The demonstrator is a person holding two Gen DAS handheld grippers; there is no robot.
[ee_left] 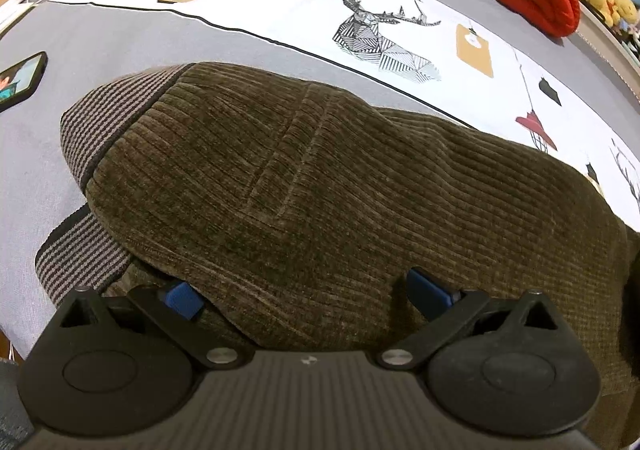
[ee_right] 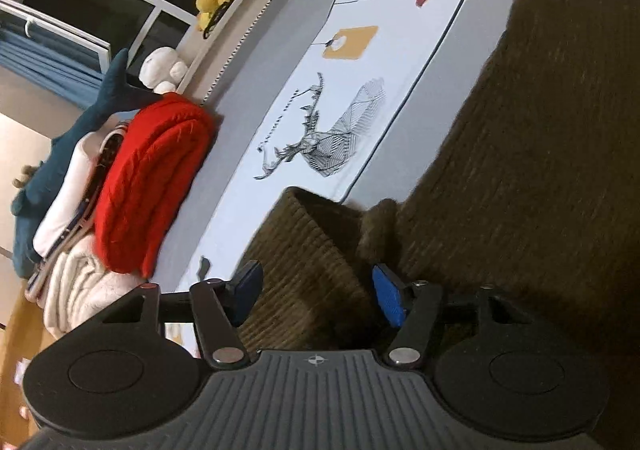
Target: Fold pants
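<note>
Both tongs gape wide — left tongs [ee_left: 304, 292] and right tongs [ee_right: 316, 296] over the brown corduroy pants [ee_left: 320, 177], gripping nothing — beside the deer-print bedspread [ee_left: 380, 37].

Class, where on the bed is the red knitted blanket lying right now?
The red knitted blanket lies at the left of the right wrist view, on the grey bedspread beside the deer print, with a cream fleece at its near end.

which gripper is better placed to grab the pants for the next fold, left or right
Probably the right gripper: its open jaws straddle a raised fold of the brown pants. The left gripper spreads wide over flat cloth.
</note>
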